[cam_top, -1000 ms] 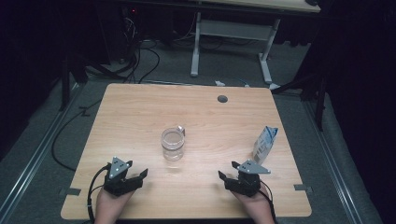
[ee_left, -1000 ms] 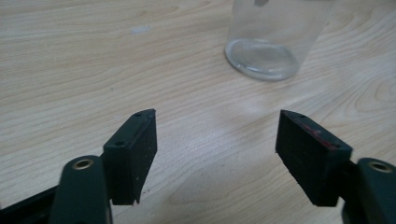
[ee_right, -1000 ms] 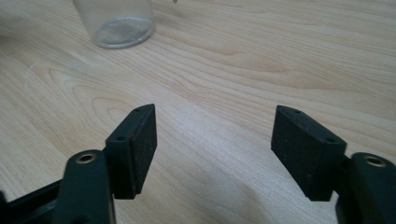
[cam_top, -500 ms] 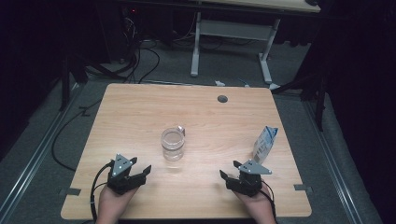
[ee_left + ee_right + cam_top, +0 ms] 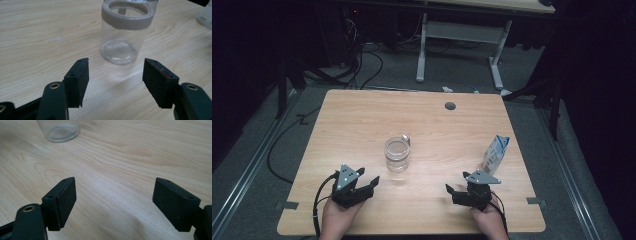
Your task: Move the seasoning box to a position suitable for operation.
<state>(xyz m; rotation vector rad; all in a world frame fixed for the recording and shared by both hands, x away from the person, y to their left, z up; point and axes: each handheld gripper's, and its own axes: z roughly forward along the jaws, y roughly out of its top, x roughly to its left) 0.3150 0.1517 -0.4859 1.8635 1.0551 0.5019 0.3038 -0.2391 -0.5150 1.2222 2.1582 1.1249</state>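
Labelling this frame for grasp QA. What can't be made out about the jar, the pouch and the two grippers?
- Jar: too small in the high view to tell whether it holds anything; top edge cuts its rim in the left gripper view.
- Pouch: print too small to read in the high view.
- Right gripper: open; jaws have just been opening, nothing between them.
- Left gripper: open, short of the jar.

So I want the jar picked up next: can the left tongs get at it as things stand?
Probably yes. The left tongs are open and point at the clear jar, with bare table between them; the pouch stands off to the right.
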